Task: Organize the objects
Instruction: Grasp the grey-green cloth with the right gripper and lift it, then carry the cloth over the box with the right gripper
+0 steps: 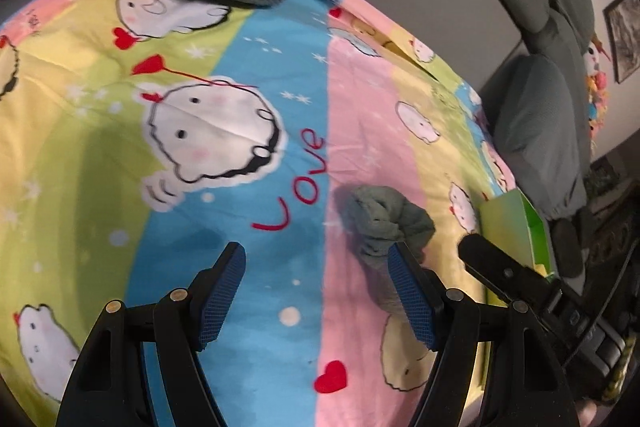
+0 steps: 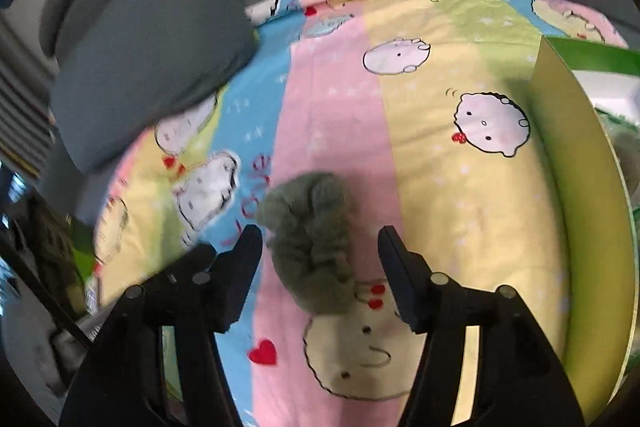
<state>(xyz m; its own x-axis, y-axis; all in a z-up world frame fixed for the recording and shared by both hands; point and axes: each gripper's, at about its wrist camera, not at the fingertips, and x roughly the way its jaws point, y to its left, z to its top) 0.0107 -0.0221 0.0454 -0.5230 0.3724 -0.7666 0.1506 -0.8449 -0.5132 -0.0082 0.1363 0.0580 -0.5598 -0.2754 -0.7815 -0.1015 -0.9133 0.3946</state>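
Your right gripper (image 2: pixel 320 267) hangs with its jaws spread wide on either side of the grey-green rolled socks (image 2: pixel 310 247), which lie on the pink stripe of the cartoon bedsheet (image 2: pixel 460 207) — nothing is gripped yet, and whether the fingertips touch the fabric cannot be told. Your left gripper (image 1: pixel 316 291) is also spread apart and empty, just beside the same socks (image 1: pixel 384 219), its right-hand pad overlapping the bundle's edge in that view. The yellow-green box (image 2: pixel 576 187) stands open on the sheet to the right of the socks, apart from them, and looks like the likely place for them. The main risk is the bundle itself: it is soft and loosely rolled, so if you close on only its top fold it may unroll or slip out on the lift. Come down too low and the jaws may pinch the sheet along with it, dragging the bedding. The two tools are close together here — closing or swinging the right one could knock the left one's finger, so you would do well to clear the left away. The grey pillow (image 2: pixel 152 47) lies well off to the left.
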